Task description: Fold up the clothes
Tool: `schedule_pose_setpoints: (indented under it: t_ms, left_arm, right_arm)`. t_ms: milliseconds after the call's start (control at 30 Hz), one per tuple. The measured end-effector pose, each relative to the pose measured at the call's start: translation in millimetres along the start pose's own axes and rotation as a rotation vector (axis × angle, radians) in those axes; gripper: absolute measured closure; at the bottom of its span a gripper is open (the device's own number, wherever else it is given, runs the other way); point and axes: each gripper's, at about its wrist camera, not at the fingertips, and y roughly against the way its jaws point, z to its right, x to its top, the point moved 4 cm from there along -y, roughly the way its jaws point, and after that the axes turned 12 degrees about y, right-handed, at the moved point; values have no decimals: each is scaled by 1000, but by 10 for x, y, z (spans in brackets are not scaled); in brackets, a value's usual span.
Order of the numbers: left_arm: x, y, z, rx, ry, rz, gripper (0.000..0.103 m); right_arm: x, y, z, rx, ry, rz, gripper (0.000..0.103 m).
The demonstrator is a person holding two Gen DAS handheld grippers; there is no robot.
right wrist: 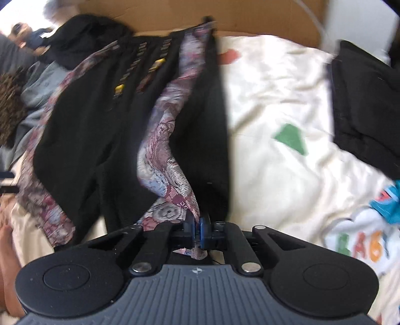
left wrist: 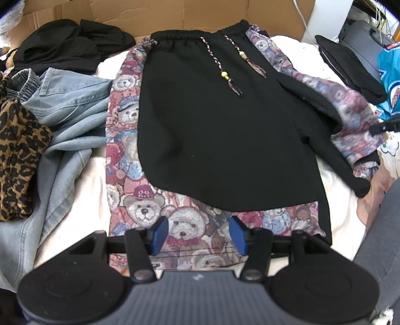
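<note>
A pair of black shorts (left wrist: 212,130) with teddy-bear patterned side panels and a beaded drawstring lies flat on a cream bedspread (left wrist: 85,190), waistband at the far side. My left gripper (left wrist: 198,233) hovers open over the near hem, its blue pads apart above the bear print. The right leg of the shorts is lifted and folded toward the middle. In the right wrist view my right gripper (right wrist: 198,228) is shut on the hem edge of the shorts (right wrist: 160,160), the cloth stretched up from the bed. That view is motion-blurred.
Left of the shorts lie blue jeans (left wrist: 67,115), a leopard-print garment (left wrist: 17,155) and black clothes (left wrist: 67,47). Cardboard (left wrist: 175,15) stands behind. To the right sit a folded black item (right wrist: 365,105) and a teal garment (right wrist: 390,205). A person's hand (left wrist: 377,190) shows at right.
</note>
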Motion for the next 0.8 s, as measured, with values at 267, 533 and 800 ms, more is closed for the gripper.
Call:
schedule_pose_setpoints:
  t_ms: [267,533,800]
  left_arm:
    - [-15,-29,29,3,2,-12,46]
    - [-5,-58,72,4,-6,-20,46]
    - [20,-144,45,17,2,-35,46]
  right_arm:
    - [-116,163,596,-168,-74,-47,101]
    - [-30,101,1049,-256,-74,-133,101]
    - [17,-72,1305,-291,-50,-213,101]
